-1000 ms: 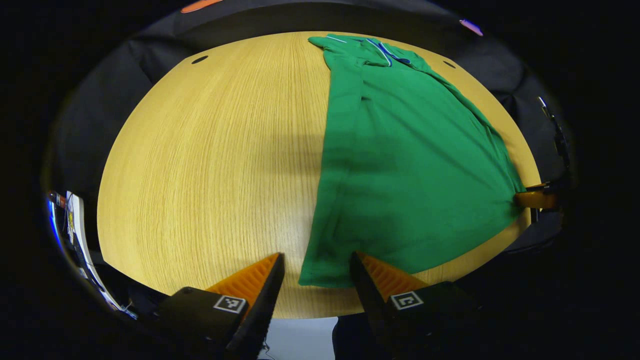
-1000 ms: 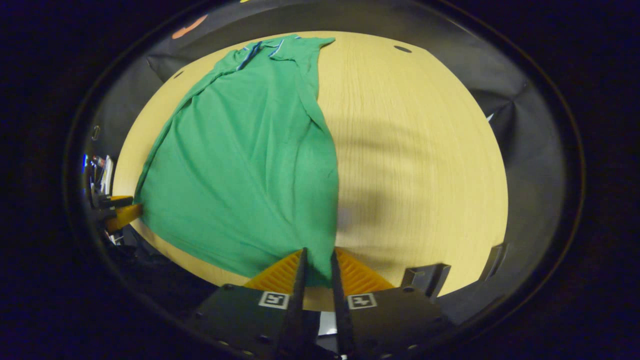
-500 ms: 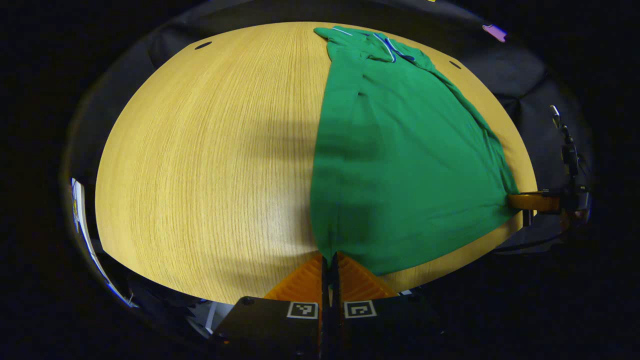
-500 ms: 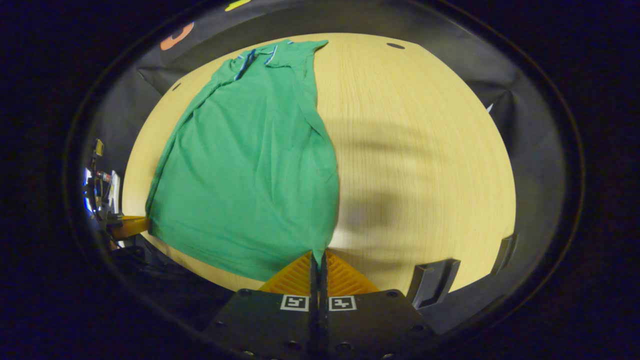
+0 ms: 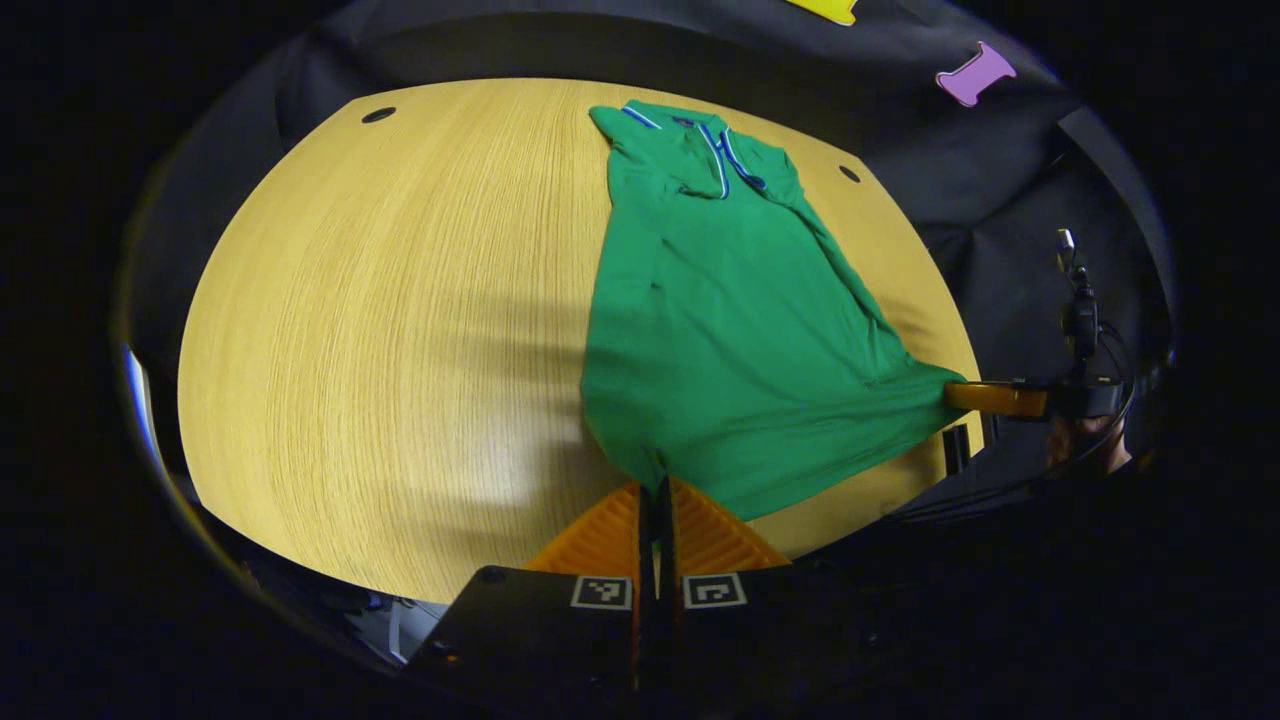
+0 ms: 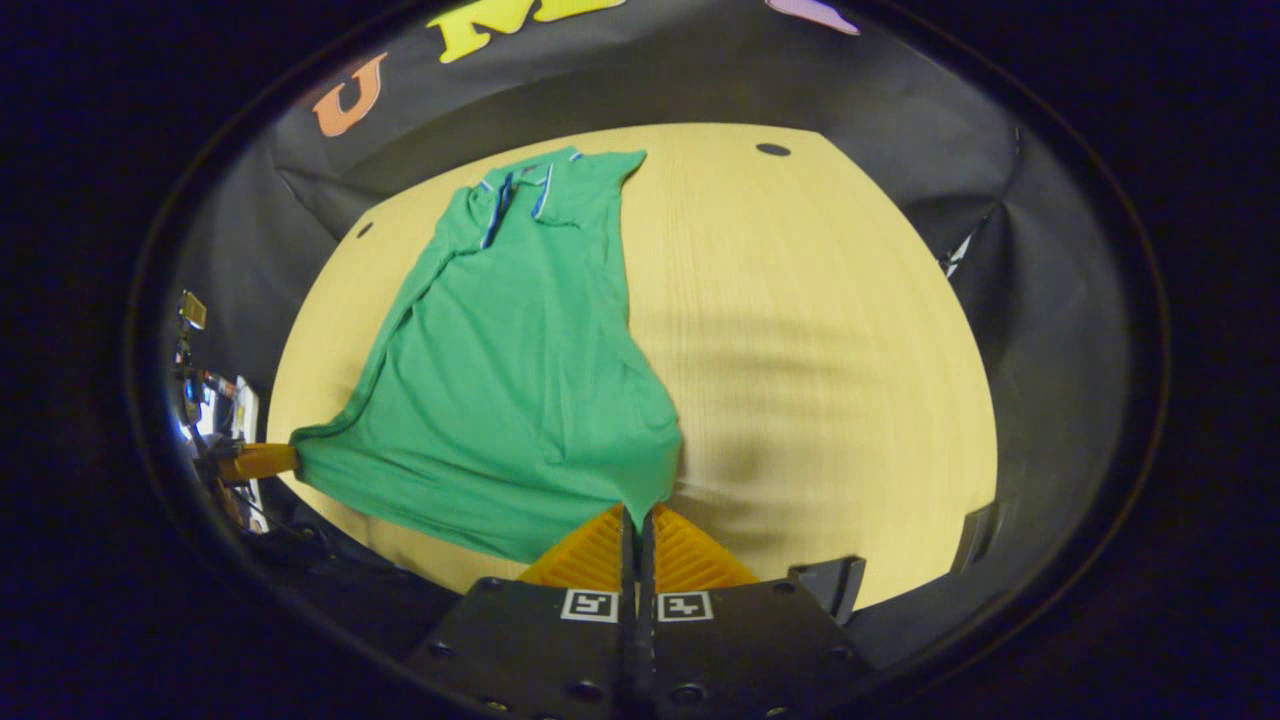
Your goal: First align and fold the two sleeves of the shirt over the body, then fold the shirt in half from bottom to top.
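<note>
Green shirt (image 5: 735, 330) spread on the wooden worktop (image 5: 400, 320), collar at the far end, sleeves folded in over the body. Left gripper (image 5: 655, 492) pinched tight on one bottom hem corner; right gripper (image 6: 636, 518) pinched tight on the other (seen side-on in the left gripper view too). Both corners lifted off the worktop, hem stretched between them.
</note>
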The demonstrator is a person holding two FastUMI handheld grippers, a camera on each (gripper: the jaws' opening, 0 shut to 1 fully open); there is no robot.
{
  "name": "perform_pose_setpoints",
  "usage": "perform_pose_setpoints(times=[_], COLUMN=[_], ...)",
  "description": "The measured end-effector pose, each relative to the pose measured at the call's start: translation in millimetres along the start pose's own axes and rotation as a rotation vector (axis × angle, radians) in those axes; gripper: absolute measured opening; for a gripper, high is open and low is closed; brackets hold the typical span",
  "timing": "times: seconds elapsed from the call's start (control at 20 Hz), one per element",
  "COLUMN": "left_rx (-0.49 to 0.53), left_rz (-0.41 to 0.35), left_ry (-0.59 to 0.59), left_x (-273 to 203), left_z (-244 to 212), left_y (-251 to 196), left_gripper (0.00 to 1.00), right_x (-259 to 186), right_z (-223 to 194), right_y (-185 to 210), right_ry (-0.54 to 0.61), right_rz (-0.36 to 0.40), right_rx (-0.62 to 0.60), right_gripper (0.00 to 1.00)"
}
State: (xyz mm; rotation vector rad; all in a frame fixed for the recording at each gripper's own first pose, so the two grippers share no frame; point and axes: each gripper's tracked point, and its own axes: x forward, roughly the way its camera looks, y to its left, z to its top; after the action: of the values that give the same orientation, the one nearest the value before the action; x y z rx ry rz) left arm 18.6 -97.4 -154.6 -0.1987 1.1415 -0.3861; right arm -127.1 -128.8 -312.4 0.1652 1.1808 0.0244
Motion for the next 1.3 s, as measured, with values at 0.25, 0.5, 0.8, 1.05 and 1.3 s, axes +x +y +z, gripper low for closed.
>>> perform_pose_setpoints(times=[0.25, 0.5, 0.8, 1.05, 1.3], left_rx=[-0.057, -0.049, -0.018, 0.022, 0.036], left_rz=[-0.068, -0.066, -0.059, -0.054, -0.041], left_ry=[-0.085, -0.186, -0.321, -0.390, -0.473], left_x=[-11.3, -20.6, -33.6, -30.6, -15.2], left_z=[109.7, 166.6, 243.5, 303.6, 363.5], left_y=[-25.7, -21.4, -17.5, -19.5, -8.6], left_gripper=[0.06, 0.06, 0.06, 0.06, 0.06], right_x=[-15.3, -29.4, -42.1, -48.3, -35.3], right_z=[46.0, 98.9, 163.0, 226.4, 282.6], right_y=[0.7, 3.1, 20.4, 32.9, 29.9], right_ry=[-0.097, -0.189, -0.293, -0.375, -0.423], right_rz=[-0.009, -0.004, 0.038, 0.059, 0.047], right_rx=[0.001, 0.009, 0.030, 0.003, -0.033], right_gripper=[0.00, 0.00, 0.00, 0.00, 0.00])
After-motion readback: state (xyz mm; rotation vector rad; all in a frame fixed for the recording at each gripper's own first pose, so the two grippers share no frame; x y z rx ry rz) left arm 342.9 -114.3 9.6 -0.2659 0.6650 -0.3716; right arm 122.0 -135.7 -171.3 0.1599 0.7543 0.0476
